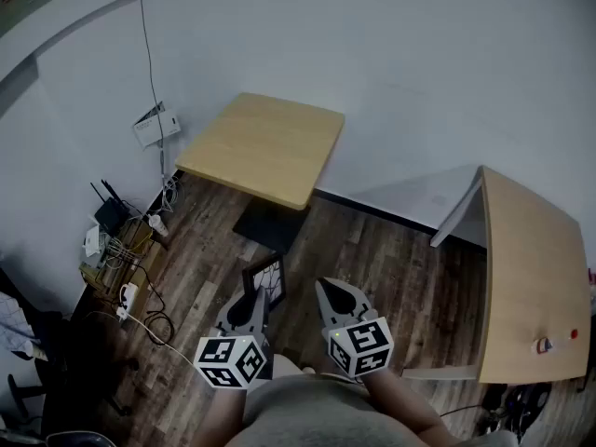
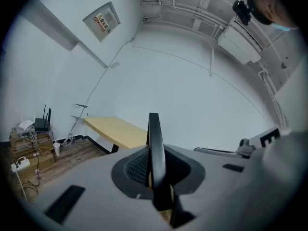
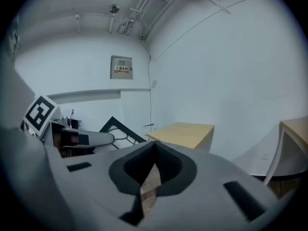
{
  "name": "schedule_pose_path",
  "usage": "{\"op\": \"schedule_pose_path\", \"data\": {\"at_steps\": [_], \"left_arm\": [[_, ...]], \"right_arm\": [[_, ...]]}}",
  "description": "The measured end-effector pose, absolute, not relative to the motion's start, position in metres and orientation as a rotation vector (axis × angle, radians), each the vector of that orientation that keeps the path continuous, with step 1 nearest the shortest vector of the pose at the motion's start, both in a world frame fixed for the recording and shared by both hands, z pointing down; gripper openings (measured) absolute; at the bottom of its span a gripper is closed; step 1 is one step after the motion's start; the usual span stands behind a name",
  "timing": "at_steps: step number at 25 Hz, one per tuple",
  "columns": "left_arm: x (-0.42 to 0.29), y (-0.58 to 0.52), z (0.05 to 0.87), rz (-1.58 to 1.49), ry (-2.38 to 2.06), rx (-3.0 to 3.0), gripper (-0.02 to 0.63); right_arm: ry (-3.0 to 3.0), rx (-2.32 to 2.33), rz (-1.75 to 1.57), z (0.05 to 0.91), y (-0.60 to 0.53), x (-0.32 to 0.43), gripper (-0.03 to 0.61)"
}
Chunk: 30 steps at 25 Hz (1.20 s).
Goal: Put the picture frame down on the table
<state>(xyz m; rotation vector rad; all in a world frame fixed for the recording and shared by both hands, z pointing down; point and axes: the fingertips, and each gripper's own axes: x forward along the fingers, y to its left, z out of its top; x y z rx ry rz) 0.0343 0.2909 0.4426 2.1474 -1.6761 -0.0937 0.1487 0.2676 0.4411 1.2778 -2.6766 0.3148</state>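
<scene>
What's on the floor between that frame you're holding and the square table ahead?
Only wood floor and the dark base of the table, as the head view shows. The frame sits in the left gripper.

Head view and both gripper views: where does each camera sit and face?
Head view: on the head, looking down at floor and table; left gripper, right gripper, torso show.
Left gripper view: along the left gripper's jaws, shut on the picture frame, toward the table.
Right gripper view: along the right gripper's shut jaws; left gripper shows.
Shared: table and picture frame.
</scene>
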Motion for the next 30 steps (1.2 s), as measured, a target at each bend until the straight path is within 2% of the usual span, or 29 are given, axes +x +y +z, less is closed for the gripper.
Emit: {"op": "schedule_pose_path", "data": {"at_steps": [20,30], "left_arm": [[0.040,0.285,0.453,-0.103,-1.670,2.121,0.038],[0.025,0.201,0.464,-0.121,-1.609,2.126,0.038]], "right_arm": [[-2.680,1.347,0.417,0.451,0.255,0.164,0.000],[-2.628,1.406,0.465,0.464,0.181,0.155,0.000]]}}
